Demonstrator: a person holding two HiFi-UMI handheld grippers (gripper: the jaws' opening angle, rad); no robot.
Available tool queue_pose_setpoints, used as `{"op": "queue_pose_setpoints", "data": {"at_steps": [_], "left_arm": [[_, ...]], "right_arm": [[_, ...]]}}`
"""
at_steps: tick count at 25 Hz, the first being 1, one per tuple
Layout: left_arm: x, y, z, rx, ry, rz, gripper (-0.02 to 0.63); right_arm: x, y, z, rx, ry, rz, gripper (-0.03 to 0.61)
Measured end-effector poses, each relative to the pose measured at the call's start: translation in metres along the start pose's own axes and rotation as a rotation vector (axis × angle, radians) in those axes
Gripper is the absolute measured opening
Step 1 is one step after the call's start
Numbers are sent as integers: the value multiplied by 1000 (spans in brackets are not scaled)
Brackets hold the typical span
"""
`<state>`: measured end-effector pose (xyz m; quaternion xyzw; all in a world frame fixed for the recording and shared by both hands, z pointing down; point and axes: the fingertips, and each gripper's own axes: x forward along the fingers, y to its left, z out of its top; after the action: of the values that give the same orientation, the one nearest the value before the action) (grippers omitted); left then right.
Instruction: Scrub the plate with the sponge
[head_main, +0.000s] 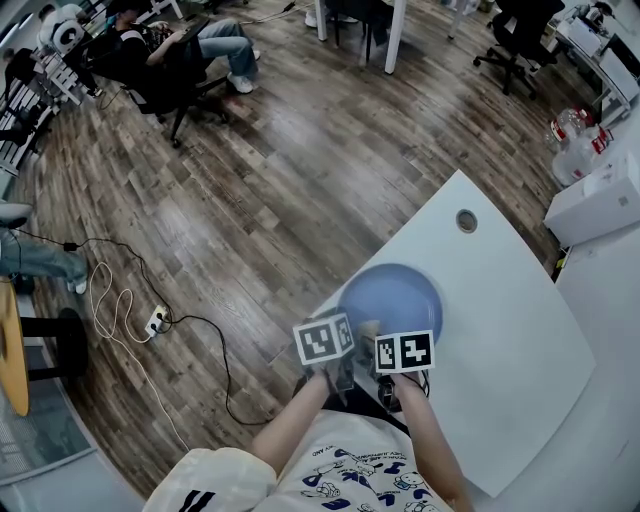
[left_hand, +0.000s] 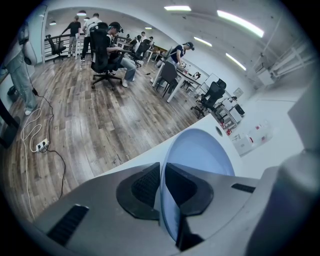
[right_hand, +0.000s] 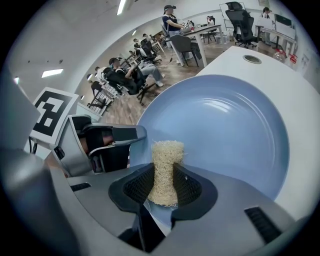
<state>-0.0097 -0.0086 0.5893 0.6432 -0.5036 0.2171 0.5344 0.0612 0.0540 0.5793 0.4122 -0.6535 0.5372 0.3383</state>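
A: The left gripper (left_hand: 162, 187) is clamped on the near rim of the blue plate (left_hand: 200, 150), at the white table (head_main: 500, 330) near-left edge. The right gripper (right_hand: 163, 185) pinches the loofah sponge (right_hand: 166, 160) over it.
B: Hold that clamp firm, press the fibres flat and sweep in circles; contact looks light, though it's hard to tell

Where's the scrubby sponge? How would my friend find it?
Find the white table and the round blue plate. At the plate's near edge, the right claw pinches the sponge: a pale, fibrous block, the only fuzzy thing among smooth grey and blue.
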Motion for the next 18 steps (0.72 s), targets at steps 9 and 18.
{"op": "queue_pose_setpoints", "data": {"at_steps": [9,18], "left_arm": [[1,-1,0,23,-5,1,26],[0,-1,1,35,-14,9,26]], "right_arm": [[-18,-12,29,25,-140,-39,117],[-42,-21,63,50,-319,-52,117]]}}
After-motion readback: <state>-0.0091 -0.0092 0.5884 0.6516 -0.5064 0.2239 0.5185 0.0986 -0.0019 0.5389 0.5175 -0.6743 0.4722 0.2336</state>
